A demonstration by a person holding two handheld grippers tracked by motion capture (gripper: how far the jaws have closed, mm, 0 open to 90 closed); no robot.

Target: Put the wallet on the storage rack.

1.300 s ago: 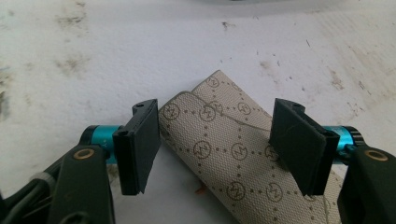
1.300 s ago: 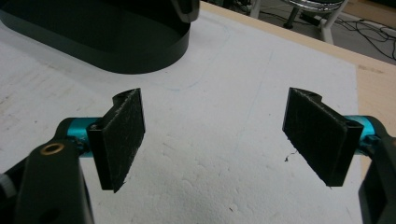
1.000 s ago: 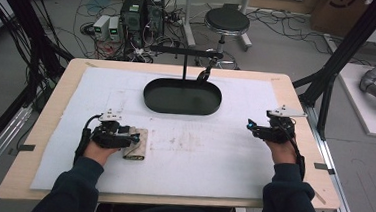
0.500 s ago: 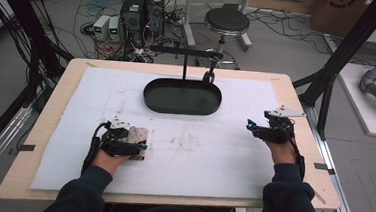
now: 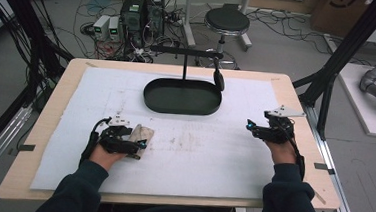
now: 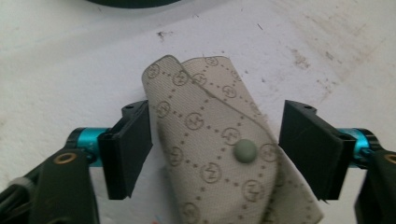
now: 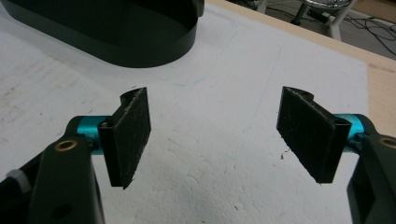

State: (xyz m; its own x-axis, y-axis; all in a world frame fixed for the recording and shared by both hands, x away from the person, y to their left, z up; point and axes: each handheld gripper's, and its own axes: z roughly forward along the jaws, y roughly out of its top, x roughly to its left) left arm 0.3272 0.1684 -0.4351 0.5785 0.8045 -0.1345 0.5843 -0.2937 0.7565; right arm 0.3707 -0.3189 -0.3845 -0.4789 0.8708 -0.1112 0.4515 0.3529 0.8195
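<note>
High view: one counter under a white sheet. One black oval tray at the far middle, interior dark, contents not discernible; one stand with a crossbar rises behind it. One beige patterned pouch on the sheet at near left, directly at the left gripper. One right gripper at near right, well apart from pouch and tray. Two hands, two dark sleeves.

Left gripper view: one pouch, folded, one round snap, lying flat on the sheet between the two fingers. The fingers have just been closing slightly; they are spread, the left one just beside the fabric edge, the right one apart from it, neither pressing. Tray rim at top edge.

Right gripper view: two fingers spread, bare sheet between. One tray wall at upper left; interior out of sight.
</note>
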